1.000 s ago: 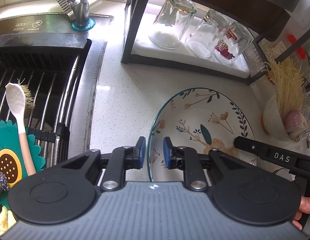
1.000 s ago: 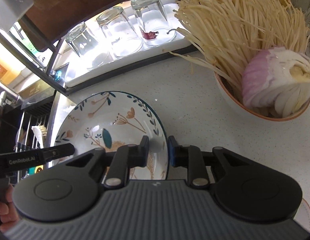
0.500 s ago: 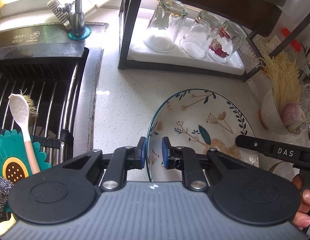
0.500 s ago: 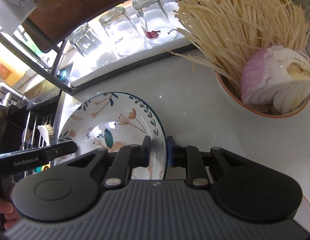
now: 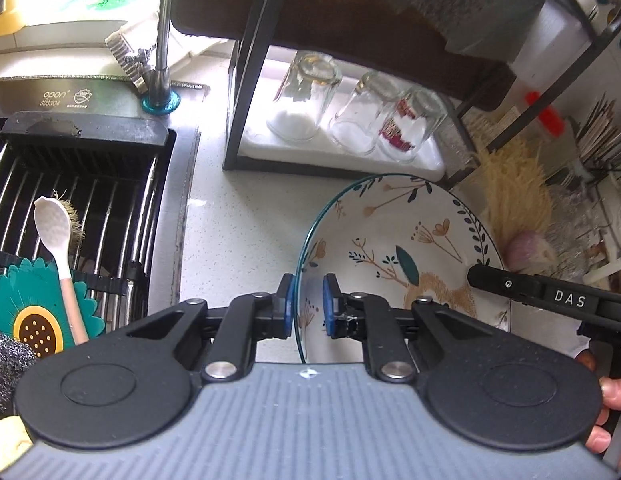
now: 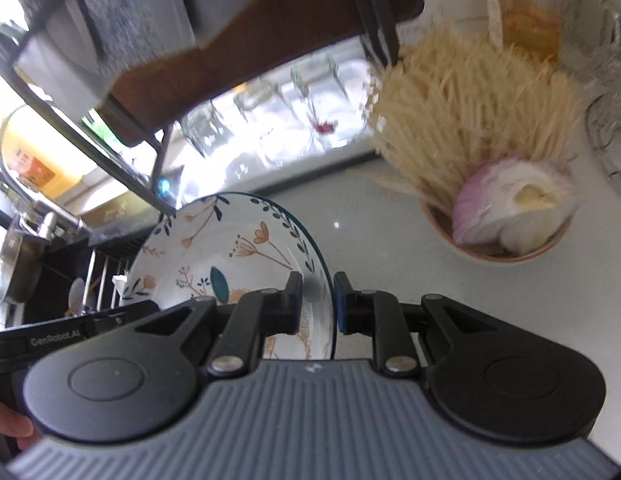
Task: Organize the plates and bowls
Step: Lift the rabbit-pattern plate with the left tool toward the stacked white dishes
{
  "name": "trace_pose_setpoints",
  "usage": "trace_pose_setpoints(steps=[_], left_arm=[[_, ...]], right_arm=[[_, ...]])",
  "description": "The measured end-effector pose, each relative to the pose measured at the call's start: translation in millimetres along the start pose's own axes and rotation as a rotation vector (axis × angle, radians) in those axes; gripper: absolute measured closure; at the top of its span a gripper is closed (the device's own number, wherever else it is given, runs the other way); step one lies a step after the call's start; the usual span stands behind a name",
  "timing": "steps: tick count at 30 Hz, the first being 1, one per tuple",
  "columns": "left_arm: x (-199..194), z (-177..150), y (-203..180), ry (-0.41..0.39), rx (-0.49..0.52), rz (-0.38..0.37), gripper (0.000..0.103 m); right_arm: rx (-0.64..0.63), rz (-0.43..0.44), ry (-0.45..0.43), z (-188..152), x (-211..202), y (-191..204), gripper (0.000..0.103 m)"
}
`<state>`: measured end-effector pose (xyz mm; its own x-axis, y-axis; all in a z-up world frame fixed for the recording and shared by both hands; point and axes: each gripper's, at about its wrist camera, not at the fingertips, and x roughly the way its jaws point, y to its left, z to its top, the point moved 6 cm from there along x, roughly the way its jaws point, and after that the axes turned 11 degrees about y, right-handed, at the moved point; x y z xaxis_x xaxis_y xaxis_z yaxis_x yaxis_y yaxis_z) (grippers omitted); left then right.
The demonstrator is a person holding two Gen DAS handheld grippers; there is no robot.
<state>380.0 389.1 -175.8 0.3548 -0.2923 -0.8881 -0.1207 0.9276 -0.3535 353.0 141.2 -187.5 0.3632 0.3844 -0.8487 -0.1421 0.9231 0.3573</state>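
Gleaming white plate (image 5: 394, 240) (teal rim, floral sprigs).

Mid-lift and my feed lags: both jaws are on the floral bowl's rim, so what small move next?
Probably raise it a little more, level: the left gripper and right gripper pinch opposite rims of the floral bowl, with the rack and glasses close behind.

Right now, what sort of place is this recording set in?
A home kitchen counter, most likely: a sink with a faucet, upturned glasses on a rack, and a bowl of food.
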Motion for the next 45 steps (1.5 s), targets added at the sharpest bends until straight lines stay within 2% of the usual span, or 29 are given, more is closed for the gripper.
trace_pose_setpoints(steps=[9, 16, 27, 31, 34, 45], left_arm=[[-38.5, 1.9, -25.2, -0.056, 0.067, -0.011, 0.087], [-47.9, -5.2, -43.1, -0.061, 0.058, -0.019, 0.087], [-43.5, -34.1, -98.1, -0.055, 0.094, -0.017, 0.087], [-40.5, -48.7, -108.1, -0.061, 0.061, -0.043, 0.087], [-38.7, -62.7, -116.3, -0.056, 0.065, -0.032, 0.087], [-5.6, -94.5, -135.5, 0.039, 0.140, 0.001, 0.087]], right_arm=[[-0.019, 0.017, -0.082, 2.0, -47.9, 5.4, 0.083], [-0.015, 0.022, -0.109, -5.1, -71.2, -0.7, 0.083], [-0.024, 0.010, -0.126, -24.4, -105.4, -43.9, 0.083], [-0.057, 0.006, -0.138, -35.2, -117.5, -56.1, 0.083], [-0.054, 0.015, -0.136, -45.0, -121.2, -66.7, 0.083], [-0.011, -0.043, -0.074, -94.3, -106.1, -104.8, 0.083]])
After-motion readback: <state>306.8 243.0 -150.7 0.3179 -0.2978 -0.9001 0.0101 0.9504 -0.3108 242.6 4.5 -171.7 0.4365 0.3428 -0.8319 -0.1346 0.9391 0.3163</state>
